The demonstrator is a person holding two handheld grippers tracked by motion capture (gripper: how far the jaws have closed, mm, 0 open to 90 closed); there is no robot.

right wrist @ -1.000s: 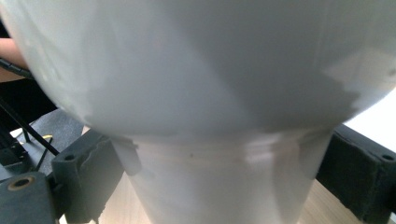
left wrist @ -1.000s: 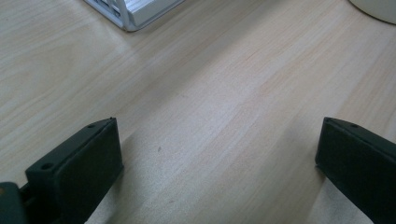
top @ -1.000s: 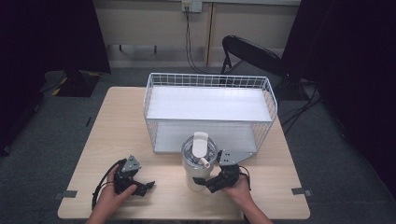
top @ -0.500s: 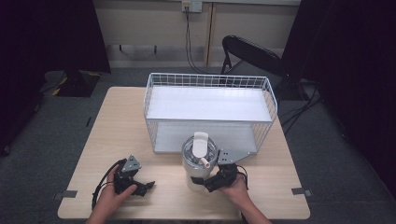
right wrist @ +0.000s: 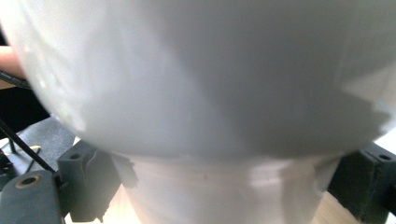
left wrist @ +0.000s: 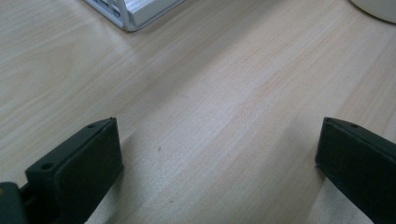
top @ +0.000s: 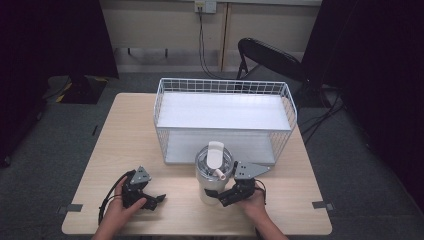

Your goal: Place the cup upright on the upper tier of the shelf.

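Note:
A white tumbler with a clear lid and a white flip tab stands upright on the wooden table, just in front of the wire basket. My right gripper lies low at its right front. In the right gripper view its jaws are spread wide on either side of the tumbler's narrow base, close to it, so my right gripper is open. My left gripper rests on the table at the front left, well apart from the tumbler. Bare wood lies between the jaws of my open left gripper.
A white wire basket with a white floor takes up the table's middle and back. A corner of the basket lies ahead of the left gripper. A black chair stands behind the table. Bare table lies left of the basket.

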